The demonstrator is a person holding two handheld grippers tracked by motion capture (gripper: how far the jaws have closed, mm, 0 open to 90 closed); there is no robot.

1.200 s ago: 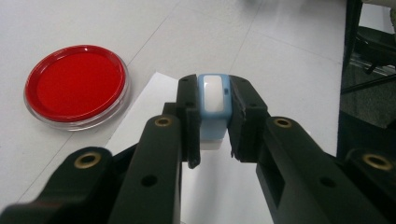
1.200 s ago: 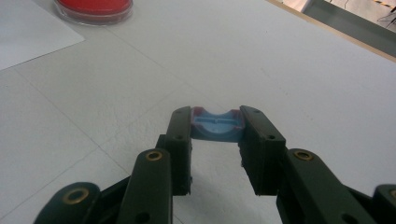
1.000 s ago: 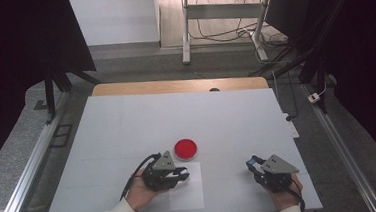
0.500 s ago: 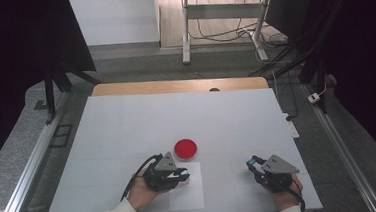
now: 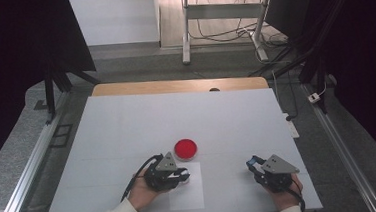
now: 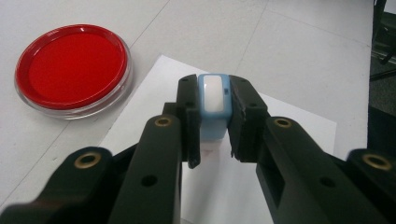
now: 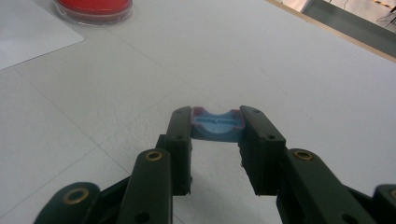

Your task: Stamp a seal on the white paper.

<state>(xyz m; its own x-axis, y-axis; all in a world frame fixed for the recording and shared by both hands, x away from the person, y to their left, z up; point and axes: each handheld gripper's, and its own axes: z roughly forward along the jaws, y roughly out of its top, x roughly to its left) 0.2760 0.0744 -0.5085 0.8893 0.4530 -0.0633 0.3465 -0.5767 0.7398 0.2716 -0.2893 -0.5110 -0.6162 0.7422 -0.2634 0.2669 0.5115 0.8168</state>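
Left gripper view | blue stamp is clamped in left hand-held gripper over paper sheet, right of red ink pad | right hand-held gripper is closed on blue cap | risk: smudged print if stamp is tilted

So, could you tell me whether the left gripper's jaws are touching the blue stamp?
Touching. The left gripper view shows the left gripper with both jaws pressed against the blue stamp, no gap either side.
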